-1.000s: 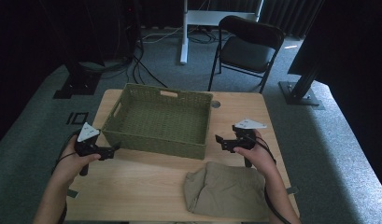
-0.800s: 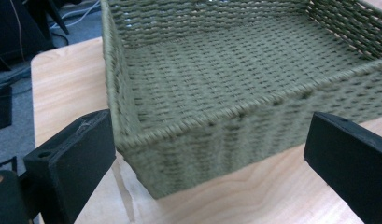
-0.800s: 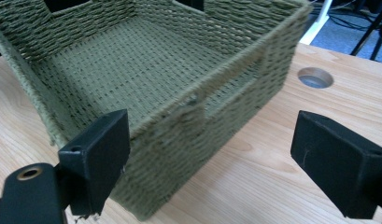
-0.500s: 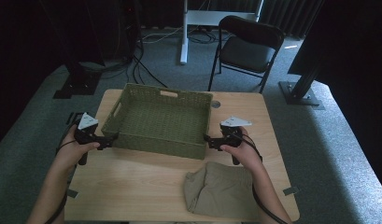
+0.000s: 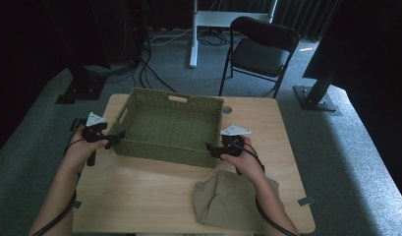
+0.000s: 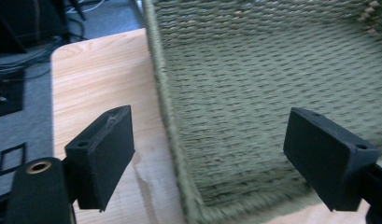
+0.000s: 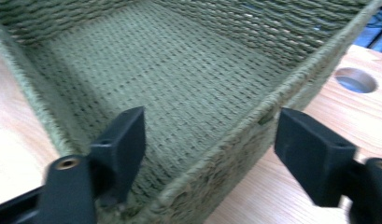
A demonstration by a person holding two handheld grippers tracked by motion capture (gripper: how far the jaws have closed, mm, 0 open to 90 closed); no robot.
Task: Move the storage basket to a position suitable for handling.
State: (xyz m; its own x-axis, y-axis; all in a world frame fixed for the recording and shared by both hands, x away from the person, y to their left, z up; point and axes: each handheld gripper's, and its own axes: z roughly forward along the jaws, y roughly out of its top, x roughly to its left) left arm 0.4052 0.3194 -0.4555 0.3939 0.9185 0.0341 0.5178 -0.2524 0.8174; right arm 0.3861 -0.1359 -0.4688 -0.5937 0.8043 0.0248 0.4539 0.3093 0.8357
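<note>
A green woven basket (image 5: 159, 150) stands empty on the far half of the wooden table (image 5: 139, 191). My left gripper (image 5: 117, 136) is open at the basket's near left corner. In the left gripper view its jaws (image 6: 216, 140) straddle the basket's side wall (image 6: 172, 121). My right gripper (image 5: 211, 147) is open at the near right corner. There its jaws (image 7: 212, 144) stand on either side of the rim (image 7: 254, 121). A folded khaki cloth (image 5: 233, 199) lies on the table in front of the basket, under my right forearm.
A round cable hole (image 5: 227, 109) sits in the table behind the basket's right side, also seen as a hole (image 7: 356, 80) beside the rim. Beyond the table are a black folding chair (image 5: 260, 49), a white stand (image 5: 193, 34) and floor cables (image 5: 149, 54).
Both grippers have moved forward and inward to the basket's near corners, and now straddle its walls. The basket and the cloth have not moved.
</note>
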